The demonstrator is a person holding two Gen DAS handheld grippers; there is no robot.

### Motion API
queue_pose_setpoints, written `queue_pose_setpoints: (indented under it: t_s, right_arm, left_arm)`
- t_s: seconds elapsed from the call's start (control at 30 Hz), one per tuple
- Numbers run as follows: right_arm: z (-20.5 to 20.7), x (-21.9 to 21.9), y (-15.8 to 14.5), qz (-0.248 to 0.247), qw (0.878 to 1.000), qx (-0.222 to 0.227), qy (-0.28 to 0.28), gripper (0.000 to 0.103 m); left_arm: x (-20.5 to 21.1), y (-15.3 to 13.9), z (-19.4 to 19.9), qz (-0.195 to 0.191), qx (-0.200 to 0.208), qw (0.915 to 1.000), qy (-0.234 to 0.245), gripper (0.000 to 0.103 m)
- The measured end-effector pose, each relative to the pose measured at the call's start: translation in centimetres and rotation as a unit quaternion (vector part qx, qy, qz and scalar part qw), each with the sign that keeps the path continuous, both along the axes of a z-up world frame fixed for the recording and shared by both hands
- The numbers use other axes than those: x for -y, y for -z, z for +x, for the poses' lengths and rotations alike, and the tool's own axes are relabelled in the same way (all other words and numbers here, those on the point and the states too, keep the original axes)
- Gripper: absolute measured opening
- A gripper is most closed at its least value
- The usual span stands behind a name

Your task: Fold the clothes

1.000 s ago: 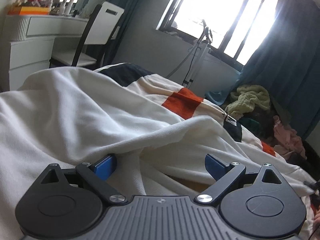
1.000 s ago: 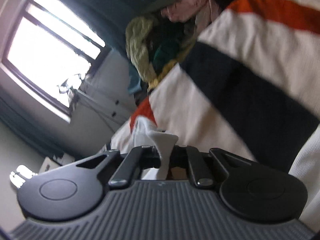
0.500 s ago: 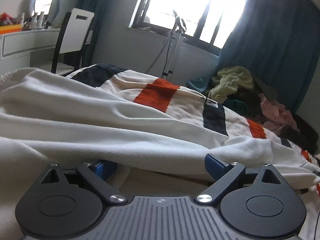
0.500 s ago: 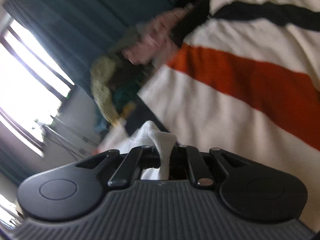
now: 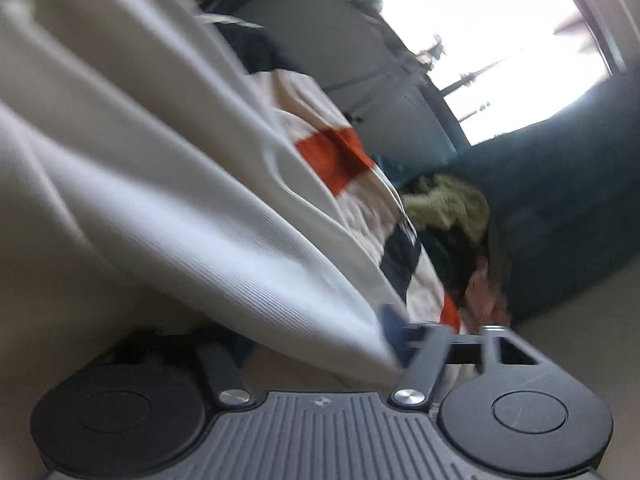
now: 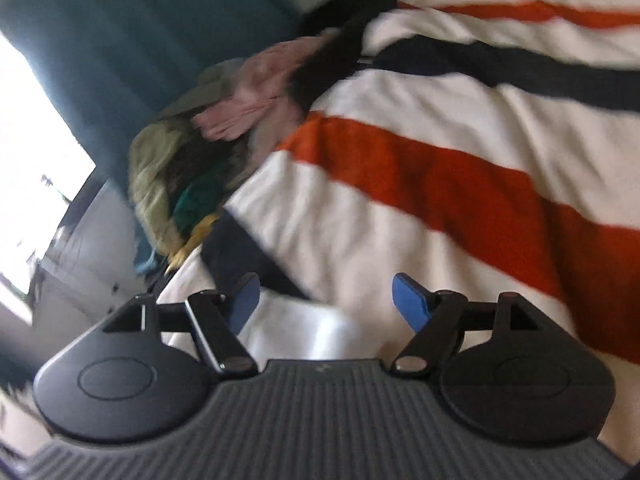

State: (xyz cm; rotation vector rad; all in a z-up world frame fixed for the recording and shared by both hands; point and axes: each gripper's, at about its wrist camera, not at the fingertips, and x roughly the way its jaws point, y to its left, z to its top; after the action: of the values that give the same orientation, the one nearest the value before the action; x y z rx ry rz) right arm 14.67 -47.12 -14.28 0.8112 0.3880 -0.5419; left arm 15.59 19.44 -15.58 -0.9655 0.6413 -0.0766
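A white ribbed garment [image 5: 168,184] lies in folds on a bed spread with white, orange and navy stripes [image 6: 440,168]. My left gripper [image 5: 316,344] is open, its jaws wide apart, with a fold of the white garment lying between them. Its left finger is hidden under the cloth and its right blue fingertip [image 5: 394,330] shows at the fold's edge. My right gripper [image 6: 326,300] is open just above the striped spread. A white corner of the garment [image 6: 304,332] lies loose between its blue fingertips [image 6: 410,300].
A heap of other clothes, green, pink and dark [image 6: 208,132], lies at the far end of the bed, also in the left wrist view [image 5: 452,208]. Teal curtains [image 5: 560,200] and a bright window [image 5: 500,40] stand behind it.
My right gripper has opened and let go of the white cloth it pinched. My left gripper has tilted sharply, staying open with the white fold between its jaws.
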Motion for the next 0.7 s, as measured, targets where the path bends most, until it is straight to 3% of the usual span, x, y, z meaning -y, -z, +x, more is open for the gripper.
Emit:
queue_pose_setpoints:
  t_s: [0.03, 0.1, 0.27, 0.4, 0.5, 0.67, 0.7]
  right_arm:
    - [0.5, -1.0, -0.6, -0.016, 1.000, 0.000, -0.015, 0.076]
    - [1.9, -3.6, -1.6, -0.042, 0.998, -0.001, -0.049, 0.076]
    - [7.8, -8.3, -2.6, -0.035, 0.992, -0.022, -0.119, 0.074]
    - [12.2, -7.3, -0.6, 0.110, 0.993, -0.036, -0.032, 0.074]
    - [14.9, -6.4, 0.7, 0.154, 0.984, -0.080, 0.029, 0.076]
    - [19.9, -6.5, 1.1, 0.069, 0.976, -0.207, 0.008, 0.075]
    - [20.8, -6.6, 1.2, 0.053, 0.972, -0.229, 0.002, 0.071]
  left_arm:
    - [-0.6, 0.3, 0.1, -0.017, -0.003, 0.9998, -0.007, 0.028]
    - [-1.8, 0.7, 0.1, -0.048, -0.005, 0.9986, -0.020, 0.006]
    - [-3.0, 0.2, -1.1, -0.067, 0.052, 0.9959, -0.030, 0.004]
    - [-3.6, 0.7, -0.8, -0.079, 0.067, 0.9943, -0.027, 0.003]
    - [-4.0, 1.1, -0.5, -0.086, 0.074, 0.9933, -0.024, 0.003]
    - [-4.2, 2.0, 0.8, -0.093, 0.069, 0.9931, -0.022, 0.003]
    - [-4.2, 2.1, 0.9, -0.093, 0.068, 0.9931, -0.022, 0.003]
